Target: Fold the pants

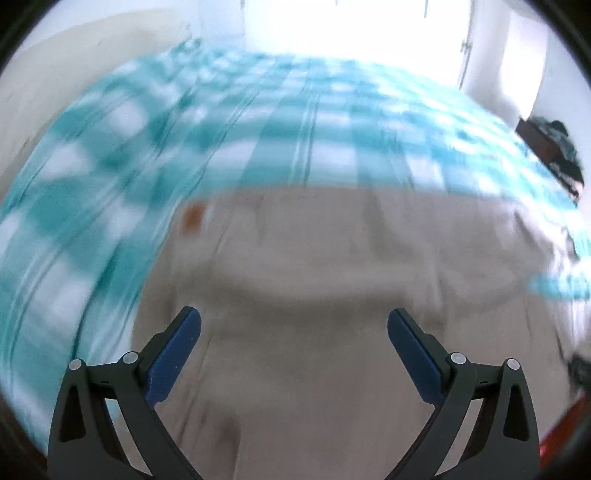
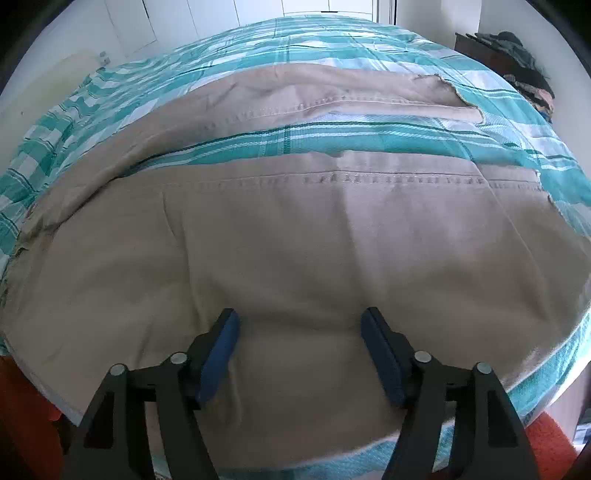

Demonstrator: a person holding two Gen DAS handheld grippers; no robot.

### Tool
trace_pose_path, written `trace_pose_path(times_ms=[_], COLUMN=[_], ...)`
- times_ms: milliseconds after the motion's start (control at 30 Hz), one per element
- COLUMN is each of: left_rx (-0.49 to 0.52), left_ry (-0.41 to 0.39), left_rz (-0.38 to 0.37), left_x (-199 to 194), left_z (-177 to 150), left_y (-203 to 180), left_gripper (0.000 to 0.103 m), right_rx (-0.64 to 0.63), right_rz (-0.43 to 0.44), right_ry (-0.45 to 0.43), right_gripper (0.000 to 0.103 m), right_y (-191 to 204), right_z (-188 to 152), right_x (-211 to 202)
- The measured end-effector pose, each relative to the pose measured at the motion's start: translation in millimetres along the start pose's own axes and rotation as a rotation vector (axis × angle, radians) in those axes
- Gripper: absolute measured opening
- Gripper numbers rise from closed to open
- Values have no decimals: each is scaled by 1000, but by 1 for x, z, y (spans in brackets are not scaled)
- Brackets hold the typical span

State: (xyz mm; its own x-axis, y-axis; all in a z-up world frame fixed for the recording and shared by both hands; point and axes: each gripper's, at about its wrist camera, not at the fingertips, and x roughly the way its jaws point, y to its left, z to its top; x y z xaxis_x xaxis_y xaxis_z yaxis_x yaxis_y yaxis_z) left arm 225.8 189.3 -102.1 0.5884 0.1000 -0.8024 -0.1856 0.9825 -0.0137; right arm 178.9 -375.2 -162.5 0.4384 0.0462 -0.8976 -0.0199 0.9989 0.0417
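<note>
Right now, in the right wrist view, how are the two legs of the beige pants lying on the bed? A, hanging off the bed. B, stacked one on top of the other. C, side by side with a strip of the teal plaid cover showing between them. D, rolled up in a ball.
C: a band of the teal plaid bedcover shows between the two legs of the beige pants.

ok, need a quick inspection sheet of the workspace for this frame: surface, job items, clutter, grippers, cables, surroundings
Surface: bed with teal checked bedspread.
Job's things: beige pants spread flat, two legs apart with a strip of bedspread between; hems frayed.
Clutter: dark clothes pile on a dark cabinet beside the bed.
Grippers: left gripper open, above the pants, view blurred; right gripper open, over the near leg, holding nothing.
Cables: nothing seen.
Surroundings: white walls, bright window, orange floor covering.
</note>
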Motion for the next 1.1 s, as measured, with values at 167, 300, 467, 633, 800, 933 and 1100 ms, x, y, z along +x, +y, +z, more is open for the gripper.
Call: trace_pose_path(times_ms=[167,300,467,633,800,933,1100], left_rx=[105,142,121,112,103,89,86], left_ry=[192,104,12,-19,-37,-49,-52], left_rz=[59,54,55,52,45,30,27], left_x=[104,105,102,108,108,108,107], left_z=[-6,-39,-48,-43,-44,-46,-45], left_y=[-28,-23,-24,-20,-20,-18,-18], left_gripper=[101,101,102,102,102,102,102], right_rx=[-9,-22,-100,-353,-668,-878,-1081], right_rz=[-6,13,94,317,372,305,238], right_ry=[-22,51,140,6,140,272,377], right_gripper=[72,72,71,71,61,51,12], right_y=[5,4,24,115,232,289,312], right_z=[-1,10,77,211,310,327,315], right_x=[2,3,-8,2,109,174,197])
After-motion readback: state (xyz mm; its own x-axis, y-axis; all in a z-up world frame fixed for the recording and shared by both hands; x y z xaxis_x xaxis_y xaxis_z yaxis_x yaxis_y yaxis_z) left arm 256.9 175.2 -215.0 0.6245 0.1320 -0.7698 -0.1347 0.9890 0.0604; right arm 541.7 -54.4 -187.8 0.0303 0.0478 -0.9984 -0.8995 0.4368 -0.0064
